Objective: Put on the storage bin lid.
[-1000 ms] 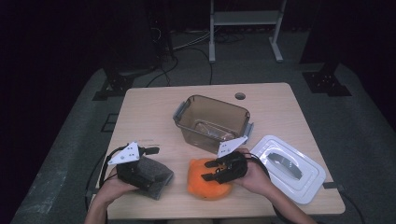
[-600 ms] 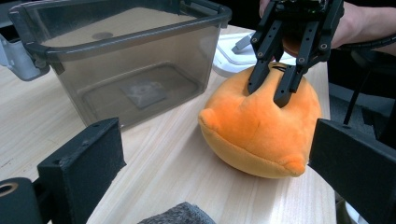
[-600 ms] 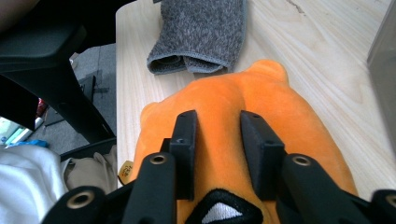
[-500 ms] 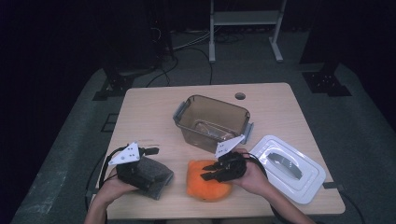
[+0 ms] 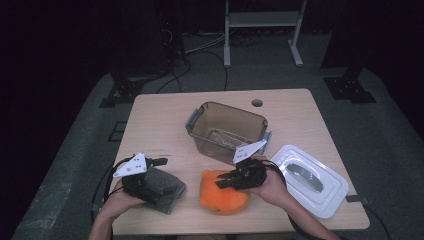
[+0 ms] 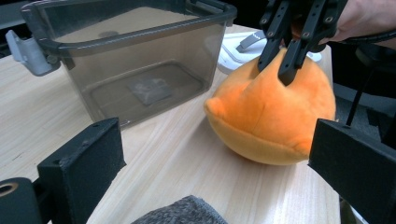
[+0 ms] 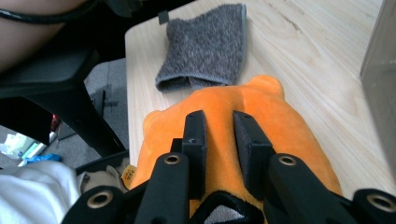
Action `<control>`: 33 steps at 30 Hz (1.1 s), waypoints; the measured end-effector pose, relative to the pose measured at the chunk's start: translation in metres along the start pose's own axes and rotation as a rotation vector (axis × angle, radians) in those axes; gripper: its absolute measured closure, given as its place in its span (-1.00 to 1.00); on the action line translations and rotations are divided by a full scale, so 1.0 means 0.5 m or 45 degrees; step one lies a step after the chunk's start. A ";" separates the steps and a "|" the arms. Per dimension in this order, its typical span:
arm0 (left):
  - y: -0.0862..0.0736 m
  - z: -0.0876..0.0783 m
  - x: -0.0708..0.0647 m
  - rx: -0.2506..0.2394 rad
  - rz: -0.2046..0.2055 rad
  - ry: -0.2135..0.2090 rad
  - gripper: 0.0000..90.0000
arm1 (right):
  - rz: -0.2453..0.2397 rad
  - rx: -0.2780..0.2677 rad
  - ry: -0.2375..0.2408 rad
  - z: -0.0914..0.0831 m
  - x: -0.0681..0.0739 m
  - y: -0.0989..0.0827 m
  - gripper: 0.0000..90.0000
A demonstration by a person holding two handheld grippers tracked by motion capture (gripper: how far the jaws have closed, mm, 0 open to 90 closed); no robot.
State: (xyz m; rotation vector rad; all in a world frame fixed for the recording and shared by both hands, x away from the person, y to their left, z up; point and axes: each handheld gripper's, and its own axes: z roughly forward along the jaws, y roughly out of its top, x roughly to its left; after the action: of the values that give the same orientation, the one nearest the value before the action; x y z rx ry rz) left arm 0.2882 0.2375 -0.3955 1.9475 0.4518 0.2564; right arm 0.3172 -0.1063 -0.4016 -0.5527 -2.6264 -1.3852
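Dim surroundings, evenly lit, sharp tabletop

Right claw (image 5: 226, 181) jaws just closed, now pinching a fold of the orange plush (image 5: 220, 199)

A: Where are the cameras?

B: One hangs high above the person's near edge, looking forward and down over the whole table (image 5: 165, 125).

A: And the others?

B: Each rides a gripper, low and close. The left one faces right, toward the orange plush toy (image 6: 275, 116) and brown bin (image 6: 135, 65). The right one faces left, across that same toy (image 7: 224, 121) to the grey cloth (image 7: 205, 46).
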 end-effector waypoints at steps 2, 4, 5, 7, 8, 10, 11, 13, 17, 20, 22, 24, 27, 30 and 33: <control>-0.002 -0.003 0.001 -0.003 -0.005 0.004 -0.94 | 0.003 -0.016 0.008 -0.005 0.003 0.004 0.67; -0.003 -0.007 0.003 -0.006 -0.005 0.012 -0.94 | 0.003 -0.035 0.012 -0.011 0.008 0.011 0.67; -0.003 -0.009 0.003 -0.009 -0.008 0.015 -0.94 | -0.001 -0.046 0.016 -0.016 0.011 0.016 0.67; -0.004 -0.012 0.004 -0.013 -0.010 0.020 -0.94 | -0.004 -0.071 0.016 -0.030 0.018 0.029 0.67; -0.004 -0.013 0.005 -0.015 -0.012 0.021 -0.94 | -0.007 -0.078 0.017 -0.034 0.019 0.034 0.67; -0.005 -0.015 0.005 -0.016 -0.013 0.023 -0.94 | -0.008 -0.097 0.019 -0.047 0.024 0.048 0.67; -0.005 -0.016 0.006 -0.017 -0.014 0.024 -0.94 | -0.013 -0.105 0.020 -0.053 0.026 0.056 0.67; -0.006 -0.017 0.006 -0.021 -0.018 0.030 -0.94 | -0.015 -0.117 0.022 -0.065 0.030 0.072 0.67; -0.006 -0.022 0.007 -0.029 -0.021 0.034 -0.94 | -0.038 -0.141 0.016 -0.085 0.039 0.105 0.67; -0.006 -0.023 0.008 -0.027 -0.020 0.036 -0.94 | -0.063 -0.144 0.005 -0.094 0.044 0.125 0.67; -0.006 -0.022 0.008 -0.025 -0.018 0.034 -0.94 | -0.086 -0.151 -0.013 -0.105 0.047 0.148 0.67; -0.007 -0.022 0.008 -0.026 -0.020 0.034 -0.94 | -0.089 -0.165 -0.019 -0.115 0.046 0.164 0.67; -0.007 -0.022 0.007 -0.027 -0.024 0.034 -0.94 | -0.100 -0.192 -0.034 -0.131 0.039 0.190 0.67; -0.006 -0.023 0.007 -0.028 -0.021 0.034 -0.94 | -0.112 -0.204 -0.057 -0.143 0.033 0.209 0.67; -0.007 -0.023 0.008 -0.027 -0.017 0.035 -0.94 | -0.115 -0.210 -0.079 -0.151 0.022 0.226 0.67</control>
State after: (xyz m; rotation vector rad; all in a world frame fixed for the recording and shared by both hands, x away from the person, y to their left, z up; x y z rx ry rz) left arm 0.2867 0.2499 -0.3941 1.9220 0.4785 0.2789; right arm 0.3442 -0.1071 -0.2678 -0.5091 -2.6305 -1.6482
